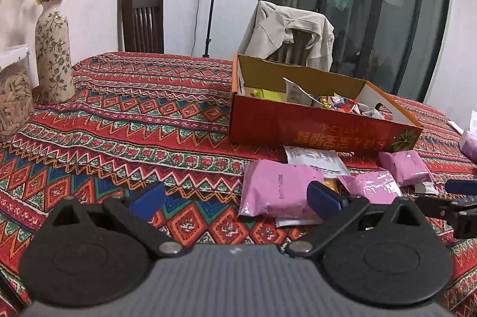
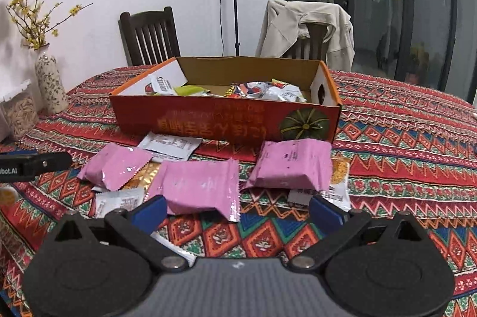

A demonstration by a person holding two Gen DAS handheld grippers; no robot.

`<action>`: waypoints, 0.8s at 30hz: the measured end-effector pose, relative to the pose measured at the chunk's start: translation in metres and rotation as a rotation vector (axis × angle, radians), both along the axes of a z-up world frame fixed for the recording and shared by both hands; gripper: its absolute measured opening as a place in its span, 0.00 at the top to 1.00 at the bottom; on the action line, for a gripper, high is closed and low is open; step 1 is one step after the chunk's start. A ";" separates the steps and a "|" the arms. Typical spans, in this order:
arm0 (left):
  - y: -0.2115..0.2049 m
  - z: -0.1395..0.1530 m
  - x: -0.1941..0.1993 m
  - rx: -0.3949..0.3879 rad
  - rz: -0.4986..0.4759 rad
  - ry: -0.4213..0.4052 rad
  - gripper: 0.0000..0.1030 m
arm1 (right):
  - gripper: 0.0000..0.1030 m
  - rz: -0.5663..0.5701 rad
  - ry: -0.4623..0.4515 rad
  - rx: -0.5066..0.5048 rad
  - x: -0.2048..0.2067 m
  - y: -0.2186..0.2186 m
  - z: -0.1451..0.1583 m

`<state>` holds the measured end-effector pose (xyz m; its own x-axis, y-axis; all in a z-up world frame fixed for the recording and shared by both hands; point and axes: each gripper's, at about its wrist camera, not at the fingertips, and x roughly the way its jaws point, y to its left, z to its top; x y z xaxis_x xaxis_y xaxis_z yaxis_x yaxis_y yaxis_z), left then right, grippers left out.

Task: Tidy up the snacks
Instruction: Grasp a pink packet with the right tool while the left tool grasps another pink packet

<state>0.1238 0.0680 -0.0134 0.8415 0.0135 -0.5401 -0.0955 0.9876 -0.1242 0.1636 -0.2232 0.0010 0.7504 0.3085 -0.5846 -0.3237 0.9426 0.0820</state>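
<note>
An open orange cardboard box (image 1: 322,129) (image 2: 208,123) holds several mixed snack packets. In front of it on the patterned tablecloth lie three pink snack packets (image 1: 277,188) (image 2: 202,185), with white and gold packets partly hidden beneath them. My left gripper (image 1: 235,200) is open and empty, low over the cloth just left of the nearest pink packet. My right gripper (image 2: 237,212) is open and empty, with the middle pink packet just beyond its fingertips. The right gripper's fingers (image 1: 459,187) show at the right edge of the left wrist view.
A floral vase (image 1: 53,54) (image 2: 50,84) with yellow branches and a clear jar (image 1: 13,96) stand at the table's left. Two chairs stand behind the table, one (image 1: 298,30) draped with a beige jacket. A white packet (image 1: 313,159) lies against the box's front.
</note>
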 end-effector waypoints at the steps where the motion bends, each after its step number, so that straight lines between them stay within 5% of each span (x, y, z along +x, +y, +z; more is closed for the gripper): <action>1: 0.000 0.000 0.000 0.000 0.004 0.000 0.00 | 0.03 0.007 -0.001 -0.005 0.002 0.004 0.001; 8: 0.004 -0.002 -0.001 0.004 0.030 -0.018 0.00 | 0.14 0.056 0.024 -0.068 0.027 0.042 0.003; 19: 0.012 -0.007 0.005 -0.059 0.021 0.014 0.00 | 0.15 0.065 0.093 -0.105 0.055 0.072 -0.022; 24: 0.013 -0.009 0.007 -0.062 0.032 0.028 0.00 | 0.31 0.075 0.076 -0.081 0.050 0.063 -0.021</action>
<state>0.1309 0.0810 -0.0222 0.8258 0.0058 -0.5640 -0.1314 0.9744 -0.1824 0.2134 -0.1605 -0.0198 0.6795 0.3117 -0.6642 -0.3891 0.9206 0.0339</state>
